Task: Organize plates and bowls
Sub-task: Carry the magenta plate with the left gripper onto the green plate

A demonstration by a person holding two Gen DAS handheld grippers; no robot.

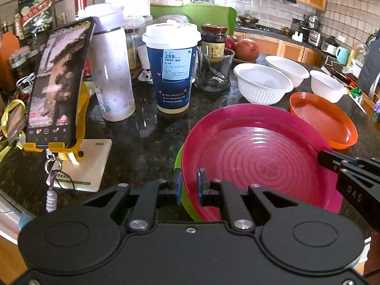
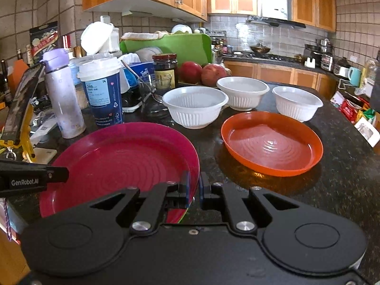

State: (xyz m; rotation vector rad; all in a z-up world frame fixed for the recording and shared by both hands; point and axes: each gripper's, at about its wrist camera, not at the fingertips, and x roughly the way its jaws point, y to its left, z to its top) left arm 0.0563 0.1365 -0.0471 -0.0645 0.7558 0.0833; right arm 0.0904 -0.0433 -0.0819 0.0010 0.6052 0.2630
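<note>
Plates are mid-stack: the magenta plate (image 1: 256,156) sits nested on a green plate (image 1: 187,204), near the paper cup (image 1: 172,68). The left gripper (image 1: 188,186) is clamped on the near rims of both, and the right gripper (image 2: 194,188) pinches the magenta rim. Next, I judge, the pair must go onto or under the orange plate (image 2: 272,142), beyond the cup's right. Counted: three plates and three white bowls (image 2: 194,106), though the green one is mostly hidden.
</note>
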